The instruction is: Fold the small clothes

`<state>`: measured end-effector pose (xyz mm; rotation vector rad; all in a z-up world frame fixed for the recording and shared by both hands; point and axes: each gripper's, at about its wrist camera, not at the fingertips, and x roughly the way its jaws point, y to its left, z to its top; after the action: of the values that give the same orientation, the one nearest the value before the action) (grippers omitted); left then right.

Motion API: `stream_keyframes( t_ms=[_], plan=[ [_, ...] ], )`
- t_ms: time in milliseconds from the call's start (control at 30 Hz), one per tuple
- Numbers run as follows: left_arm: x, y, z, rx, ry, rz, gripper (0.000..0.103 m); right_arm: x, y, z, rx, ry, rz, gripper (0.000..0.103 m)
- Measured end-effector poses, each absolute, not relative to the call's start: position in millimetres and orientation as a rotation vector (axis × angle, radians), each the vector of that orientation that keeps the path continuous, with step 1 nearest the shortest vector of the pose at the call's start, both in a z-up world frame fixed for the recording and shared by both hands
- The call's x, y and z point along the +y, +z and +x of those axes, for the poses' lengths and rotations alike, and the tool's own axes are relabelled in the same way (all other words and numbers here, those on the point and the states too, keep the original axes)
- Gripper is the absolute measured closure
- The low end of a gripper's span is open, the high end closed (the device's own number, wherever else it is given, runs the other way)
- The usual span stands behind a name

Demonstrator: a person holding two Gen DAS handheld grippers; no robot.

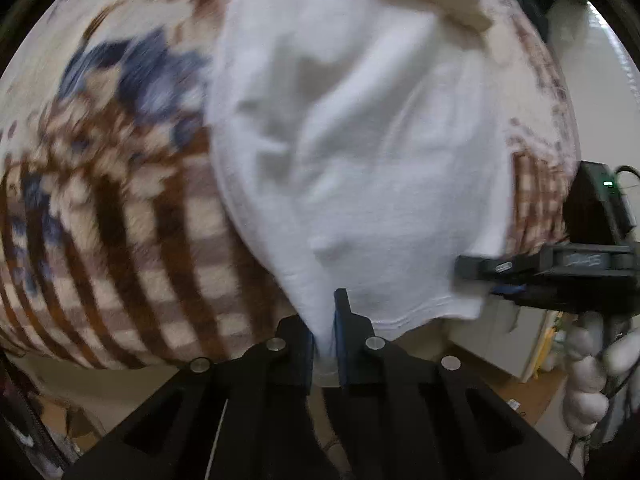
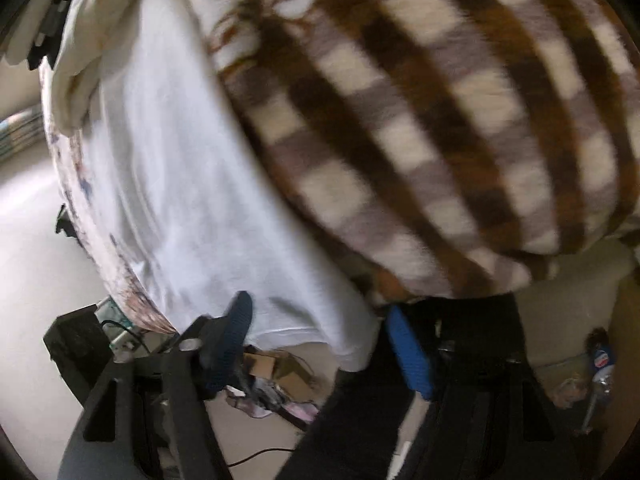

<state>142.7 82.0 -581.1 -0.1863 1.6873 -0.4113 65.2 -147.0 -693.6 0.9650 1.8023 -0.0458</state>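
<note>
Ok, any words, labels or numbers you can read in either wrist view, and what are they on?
None can be read for certain.
Right gripper body: pale embossed marking, too blurred to read.
Bottle at the right edge of the right wrist view: round blue and red logo, too small to read.
White cloth and checked blanket: no text.
</note>
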Motion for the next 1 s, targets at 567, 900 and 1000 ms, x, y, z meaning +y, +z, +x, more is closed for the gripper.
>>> stream_keyframes(
  t_ms=[567,900,1000],
  plan=[
    [119,-457,251,1.388,-0.493,-0.576,0.098,-124,-556,116,1.482,0.099,1.021,0.097],
    [109,-511,429,1.356,-0.371,-0.722,0.073,-209,-559,307,1.316,0.087,1.095,0.097],
    [127,-502,447,1.276,-0.334,-0.800,0.040,-226,-582,358,1.340,0.108,1.168,0.084]
  ],
)
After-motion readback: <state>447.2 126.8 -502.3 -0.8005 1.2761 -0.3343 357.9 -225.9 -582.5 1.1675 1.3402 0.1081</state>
